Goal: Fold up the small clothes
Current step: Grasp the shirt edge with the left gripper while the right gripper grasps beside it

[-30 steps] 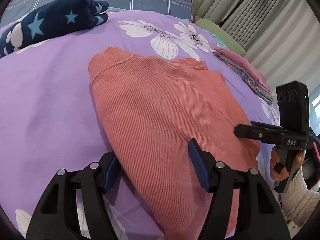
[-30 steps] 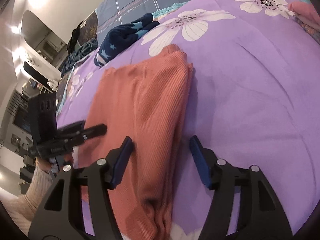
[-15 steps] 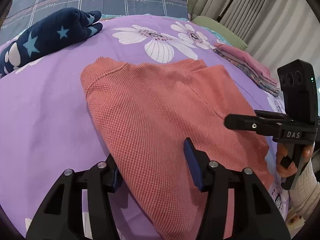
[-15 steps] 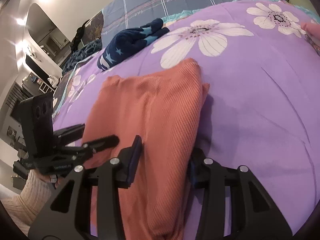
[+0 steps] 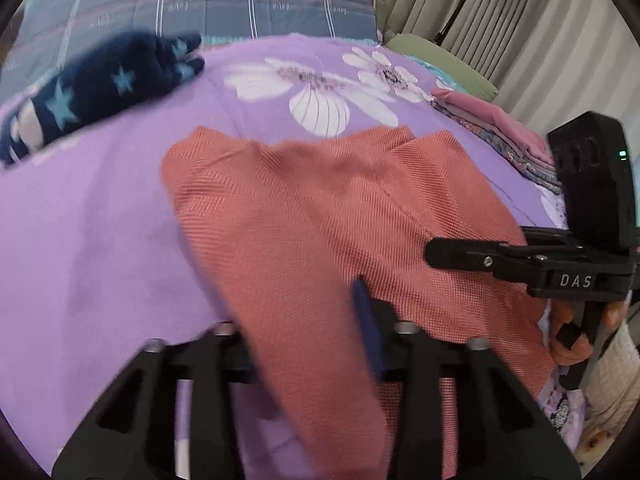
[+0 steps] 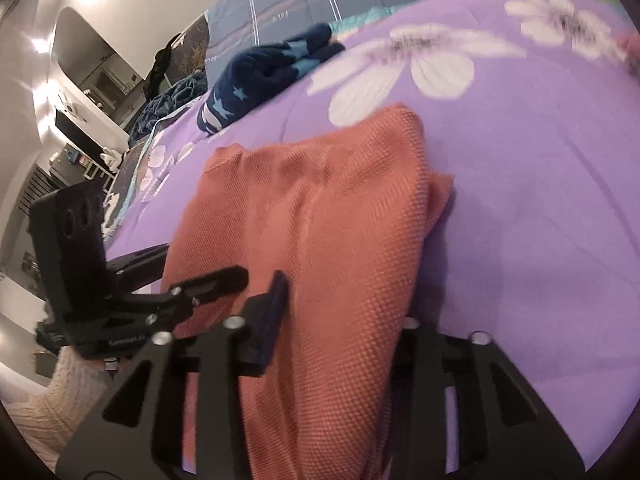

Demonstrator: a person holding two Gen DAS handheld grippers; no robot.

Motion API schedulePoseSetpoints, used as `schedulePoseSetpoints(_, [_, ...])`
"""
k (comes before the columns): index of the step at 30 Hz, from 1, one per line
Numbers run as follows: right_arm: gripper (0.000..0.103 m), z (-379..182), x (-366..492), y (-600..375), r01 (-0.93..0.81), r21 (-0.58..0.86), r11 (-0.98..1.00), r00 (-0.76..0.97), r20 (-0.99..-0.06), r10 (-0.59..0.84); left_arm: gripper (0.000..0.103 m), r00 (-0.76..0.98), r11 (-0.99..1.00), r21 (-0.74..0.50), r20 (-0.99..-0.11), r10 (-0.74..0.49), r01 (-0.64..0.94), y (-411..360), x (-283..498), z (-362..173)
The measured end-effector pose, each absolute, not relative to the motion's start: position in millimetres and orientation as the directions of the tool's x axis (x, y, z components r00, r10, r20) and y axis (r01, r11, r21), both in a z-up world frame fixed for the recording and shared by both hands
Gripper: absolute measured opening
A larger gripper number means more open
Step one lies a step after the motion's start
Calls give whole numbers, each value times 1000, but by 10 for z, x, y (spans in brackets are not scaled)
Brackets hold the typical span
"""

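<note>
Pinching the near hem of the orange garment, spread on the purple quilt, the left gripper has just closed on it; the right gripper too — though blur hides its far pad. Uneven lifting could undo the fold — thin bites slip.

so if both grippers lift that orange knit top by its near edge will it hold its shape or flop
Probably flop: the orange knit top already bunches into soft folds between the left gripper and the right gripper. Its textured weave likely resists slipping. It looks light, lying thin on the purple bedspread.
</note>
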State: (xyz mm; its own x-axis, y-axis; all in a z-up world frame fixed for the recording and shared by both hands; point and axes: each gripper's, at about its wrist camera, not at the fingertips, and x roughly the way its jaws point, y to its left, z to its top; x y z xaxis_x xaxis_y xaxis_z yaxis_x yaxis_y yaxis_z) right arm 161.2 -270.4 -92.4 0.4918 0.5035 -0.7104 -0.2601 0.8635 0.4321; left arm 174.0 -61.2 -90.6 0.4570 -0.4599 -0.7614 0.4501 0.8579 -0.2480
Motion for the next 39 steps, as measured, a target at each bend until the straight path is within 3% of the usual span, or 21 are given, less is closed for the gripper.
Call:
schedulePoseSetpoints(2, [21,-784,1503,-2713,-274,414,868,526,-691,496,26,480,859,-238,-747,-460,453,-622,1692,-776])
schedulePoseSetpoints(10, [21,-51,807,-2811,-323,291,900,710,-555,434,24,620,841,-151,-611,-492,519,-795,1183,-10])
schedulePoseSetpoints(18, [21,412,191,-2916,-342,199,919,799,-453,395,24,664,819,-108,-530,-527,564,-942,793,457])
schedulePoseSetpoints(39, [21,952,-173,-3413,-282,171,944,878,-350,325,24,693,778,-12,-446,-566,628,-1477,626,984])
